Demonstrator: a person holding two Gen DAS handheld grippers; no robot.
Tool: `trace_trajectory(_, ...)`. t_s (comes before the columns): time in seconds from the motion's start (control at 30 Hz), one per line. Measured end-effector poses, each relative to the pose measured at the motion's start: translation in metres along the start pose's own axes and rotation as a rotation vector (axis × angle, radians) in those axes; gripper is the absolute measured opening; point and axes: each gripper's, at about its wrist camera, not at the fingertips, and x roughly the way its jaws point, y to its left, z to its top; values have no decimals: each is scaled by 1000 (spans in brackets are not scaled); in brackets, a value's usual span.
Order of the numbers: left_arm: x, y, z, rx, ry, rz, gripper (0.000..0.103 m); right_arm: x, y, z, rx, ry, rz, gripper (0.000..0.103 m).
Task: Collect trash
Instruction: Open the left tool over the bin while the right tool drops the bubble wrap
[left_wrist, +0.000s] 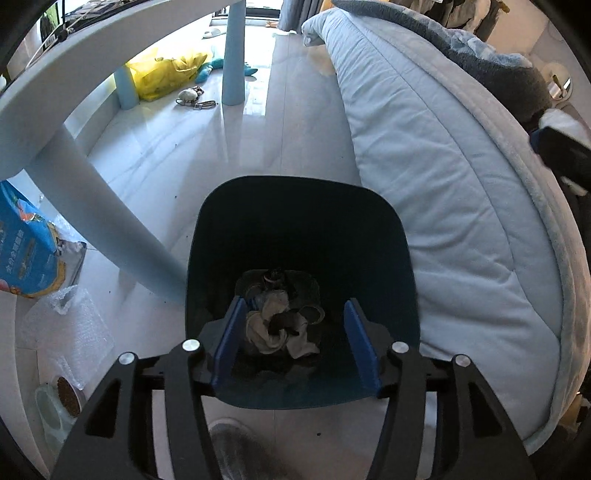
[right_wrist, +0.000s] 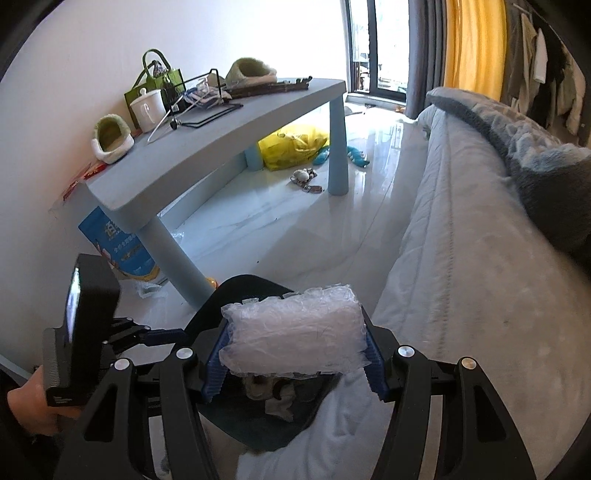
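A dark blue trash bin (left_wrist: 303, 221) stands on the white floor between a table leg and the bed. My left gripper (left_wrist: 293, 317) hangs over its mouth, pointing down, its jaws open. Crumpled tissue and other scraps (left_wrist: 280, 328) lie at the bottom of the bin, showing between the blue fingers but apart from both pads. In the right wrist view my right gripper (right_wrist: 295, 347) is shut on a wad of clear bubble wrap (right_wrist: 291, 325), held above the bin's near side (right_wrist: 251, 284). The left gripper's body (right_wrist: 85, 325) and a hand show at the left.
The light blue table (right_wrist: 221, 122) carries slippers, a mug and a wire rack; its leg (left_wrist: 110, 221) stands just left of the bin. The bed (left_wrist: 443, 184) lies right. On the floor: blue bag (left_wrist: 26, 251), bubble wrap sheet (left_wrist: 66, 325), pet bowl (left_wrist: 68, 397), yellow bag (left_wrist: 166, 70).
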Motion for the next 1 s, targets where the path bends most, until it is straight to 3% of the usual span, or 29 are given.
trace_trajectory(0.3,-18,21,0,-36,-52,-24,64,43,10,-9,8,94,-8,62)
trace_trajectory(0.7,-64,35,10,-51,-197,-29,42,86,35,-24,-41,206,-3,62)
trace_trajectory(0.83,-82,31,15,-43,-246,-55,42,96,39,-28,-48,246,-1,62)
trace_trajectory(1.0,-99,26,19,-41,-294,-74,54,102,42,-33,-67,284,-6,68)
